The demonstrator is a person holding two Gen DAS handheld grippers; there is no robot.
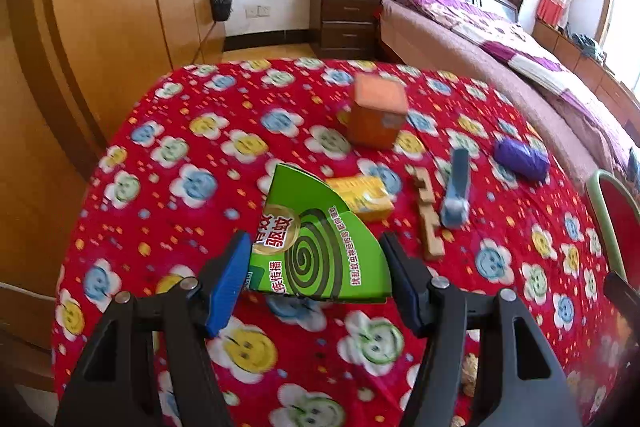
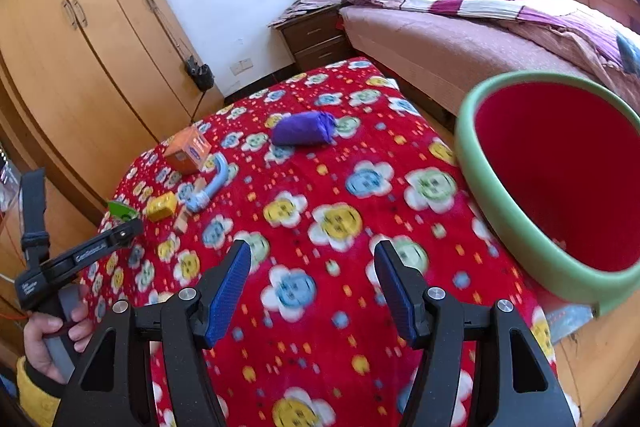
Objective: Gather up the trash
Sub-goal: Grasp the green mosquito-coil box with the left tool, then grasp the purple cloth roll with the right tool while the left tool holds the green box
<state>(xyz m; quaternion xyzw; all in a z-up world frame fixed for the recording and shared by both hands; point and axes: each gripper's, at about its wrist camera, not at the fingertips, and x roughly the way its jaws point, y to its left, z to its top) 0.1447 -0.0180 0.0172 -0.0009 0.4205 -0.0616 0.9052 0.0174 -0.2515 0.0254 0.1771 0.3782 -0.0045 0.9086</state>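
A green mosquito-coil box [image 1: 316, 247] lies on the red flowered table cover [image 1: 200, 147], its near end between the fingers of my left gripper [image 1: 316, 283], which is open around it. Behind it lie a yellow box [image 1: 362, 197], a wooden piece [image 1: 426, 219], a blue tube [image 1: 456, 191], an orange carton [image 1: 378, 115] and a purple roll [image 1: 520, 159]. My right gripper [image 2: 312, 283] is open and empty above the cover. A red bin with a green rim [image 2: 500, 195] stands at the table's right edge. The left gripper [image 2: 80, 255] also shows in the right wrist view.
A bed [image 2: 480, 27] and a dark nightstand [image 2: 316, 35] stand behind the table. A wooden wardrobe [image 2: 80, 47] fills the left side. The purple roll [image 2: 304, 129], the orange carton [image 2: 188, 149] and the blue tube [image 2: 212, 183] also show in the right wrist view.
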